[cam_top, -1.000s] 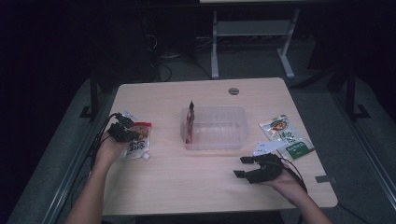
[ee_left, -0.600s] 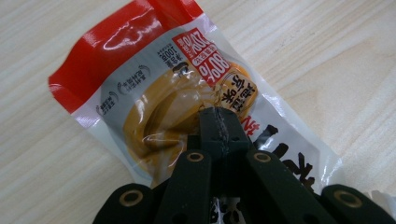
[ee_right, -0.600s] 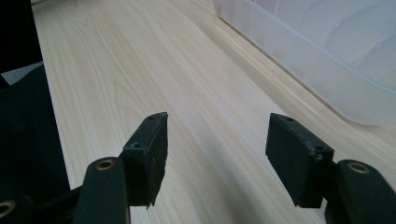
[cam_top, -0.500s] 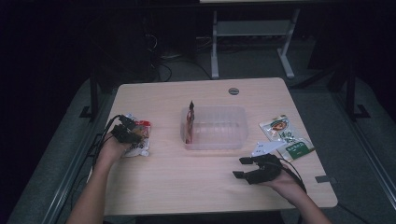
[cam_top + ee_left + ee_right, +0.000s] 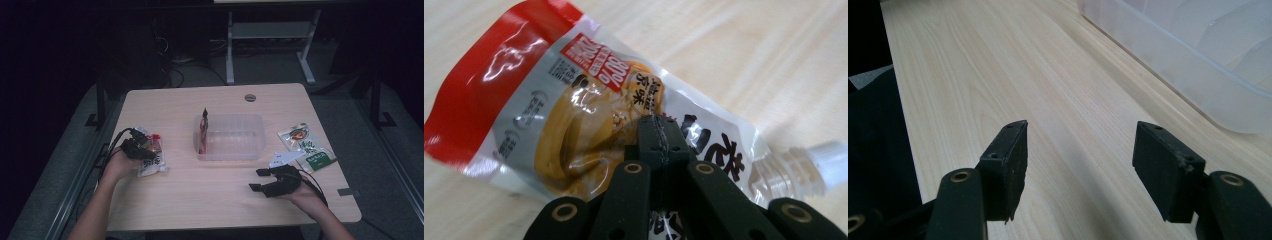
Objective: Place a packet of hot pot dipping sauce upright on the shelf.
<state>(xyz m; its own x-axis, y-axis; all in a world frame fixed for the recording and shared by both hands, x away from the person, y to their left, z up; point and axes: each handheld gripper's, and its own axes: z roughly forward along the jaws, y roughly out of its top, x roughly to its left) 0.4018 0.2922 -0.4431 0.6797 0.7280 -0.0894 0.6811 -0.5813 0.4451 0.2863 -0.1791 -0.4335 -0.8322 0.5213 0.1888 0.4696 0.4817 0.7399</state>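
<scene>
A spouted pouch (image 5: 549, 110), red, silver and yellow with a white cap, lies on the wooden table (image 5: 200, 200) near its left edge. My left gripper (image 5: 656, 125) has its jaws pressed together on the pouch's printed face; in the high view the left gripper (image 5: 142, 150) sits over the pouch (image 5: 152, 164). My right gripper (image 5: 258, 180) rests low over the table at the front right. In its own view the right gripper (image 5: 1080, 155) stands open with bare wood between the jaws.
A clear plastic bin (image 5: 235, 150) sits mid-table, with a red packet (image 5: 203, 131) standing upright at its left end. Green-and-white snack packets (image 5: 302, 142) and a white packet (image 5: 282, 159) lie right of the bin. A round grommet (image 5: 250, 97) marks the far edge.
My left gripper and the pouch have shifted slightly toward the table's front edge. The right gripper has stayed where it was.
</scene>
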